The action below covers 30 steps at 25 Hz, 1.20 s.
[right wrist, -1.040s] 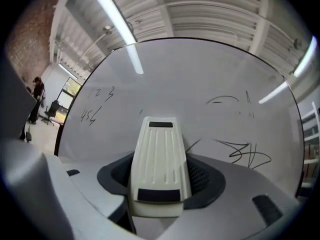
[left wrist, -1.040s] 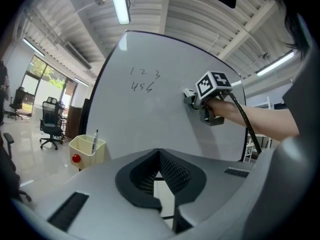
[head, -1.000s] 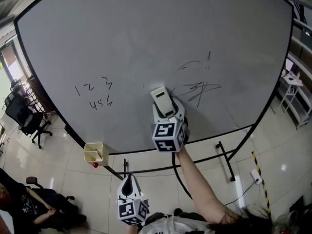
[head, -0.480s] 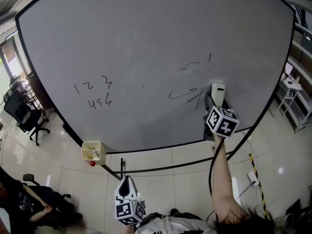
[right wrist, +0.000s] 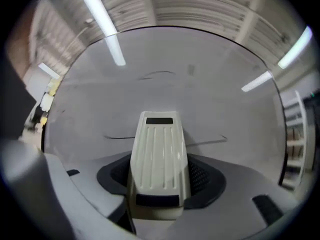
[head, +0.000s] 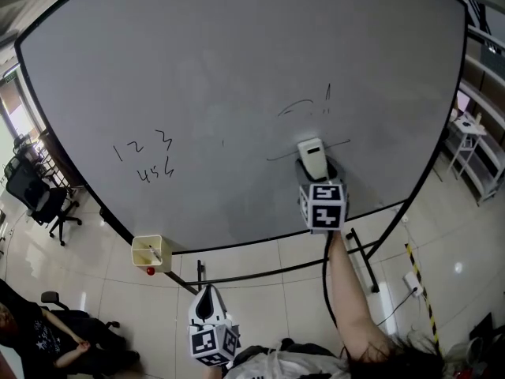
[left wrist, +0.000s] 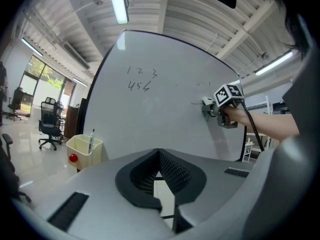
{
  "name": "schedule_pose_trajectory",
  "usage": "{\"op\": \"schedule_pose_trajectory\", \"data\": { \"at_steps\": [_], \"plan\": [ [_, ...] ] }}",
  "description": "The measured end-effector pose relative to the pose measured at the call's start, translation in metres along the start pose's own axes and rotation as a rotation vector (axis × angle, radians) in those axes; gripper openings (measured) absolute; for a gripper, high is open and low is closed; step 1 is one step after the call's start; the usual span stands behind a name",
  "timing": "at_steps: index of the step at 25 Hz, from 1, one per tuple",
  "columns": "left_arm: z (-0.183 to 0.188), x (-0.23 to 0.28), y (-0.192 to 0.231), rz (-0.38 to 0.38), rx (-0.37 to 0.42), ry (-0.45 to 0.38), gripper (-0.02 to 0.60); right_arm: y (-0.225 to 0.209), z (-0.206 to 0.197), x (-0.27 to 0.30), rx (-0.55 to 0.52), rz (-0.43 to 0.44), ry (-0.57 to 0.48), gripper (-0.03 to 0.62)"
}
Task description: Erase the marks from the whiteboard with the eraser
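On the whiteboard (head: 237, 61) I read two rows of handwritten digits in dark marker, on its left part: "1 2 3" (head: 140, 143) above and "4 5 6" (head: 155, 172) just below. My left gripper view shows the same two rows. The marks (head: 293, 107) further right, by the eraser (head: 312, 152) clamped in my right gripper (head: 314, 172), are an arc, two short ticks and a long stroke. I cannot read them as letters or numbers. The cube (head: 323, 205) on it and the one on my left gripper (head: 207, 298) bear black-and-white square code patterns, not text I can read.
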State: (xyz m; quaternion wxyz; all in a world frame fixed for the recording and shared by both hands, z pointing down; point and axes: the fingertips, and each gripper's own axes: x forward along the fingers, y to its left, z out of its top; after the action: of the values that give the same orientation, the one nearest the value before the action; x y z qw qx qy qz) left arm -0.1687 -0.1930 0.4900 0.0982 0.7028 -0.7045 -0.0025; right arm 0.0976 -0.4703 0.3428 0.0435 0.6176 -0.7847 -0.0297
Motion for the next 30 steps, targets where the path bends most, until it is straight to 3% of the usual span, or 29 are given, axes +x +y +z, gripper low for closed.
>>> {"op": "schedule_pose_trajectory", "data": {
  "at_steps": [3, 6, 8, 12, 14, 16, 18, 21, 24, 26, 30],
  "plan": [
    [-0.003, -0.004, 0.005, 0.015, 0.000, 0.009, -0.009, -0.087, -0.011, -0.008, 0.206, -0.056, 0.002, 0.279],
    [-0.006, -0.008, 0.016, 0.048, -0.011, 0.009, -0.009, -0.106, -0.016, -0.017, 0.243, -0.123, 0.032, 0.278],
    [-0.006, -0.008, 0.018, 0.053, -0.013, 0.014, -0.009, -0.062, -0.016, -0.012, 0.208, -0.061, 0.057, 0.276],
    [-0.004, -0.001, 0.015, 0.047, -0.037, 0.003, -0.009, 0.069, -0.011, -0.003, 0.025, 0.097, 0.108, 0.276],
    [-0.001, 0.002, 0.010, 0.037, -0.037, -0.003, -0.009, 0.090, -0.014, -0.002, -0.029, 0.116, 0.130, 0.276],
    [0.000, 0.003, 0.007, 0.030, -0.037, -0.011, -0.009, 0.068, -0.023, -0.001, -0.054, 0.082, 0.154, 0.275],
    [0.001, 0.002, 0.007, 0.026, -0.035, -0.014, -0.009, 0.011, -0.029, -0.006, -0.028, -0.010, 0.181, 0.275],
    [-0.002, 0.001, 0.007, 0.024, -0.040, -0.004, -0.009, -0.092, -0.046, -0.016, 0.124, -0.151, 0.224, 0.275],
    [-0.007, 0.000, 0.010, 0.031, -0.043, 0.007, -0.009, -0.127, -0.048, -0.023, 0.206, -0.192, 0.249, 0.275],
    [-0.008, 0.003, 0.009, 0.027, -0.049, 0.009, -0.009, -0.092, -0.038, -0.017, 0.149, -0.131, 0.237, 0.275],
    [-0.002, 0.009, 0.000, 0.004, -0.060, -0.006, -0.009, 0.041, -0.031, -0.007, -0.075, 0.058, 0.218, 0.275]
  ]
}}
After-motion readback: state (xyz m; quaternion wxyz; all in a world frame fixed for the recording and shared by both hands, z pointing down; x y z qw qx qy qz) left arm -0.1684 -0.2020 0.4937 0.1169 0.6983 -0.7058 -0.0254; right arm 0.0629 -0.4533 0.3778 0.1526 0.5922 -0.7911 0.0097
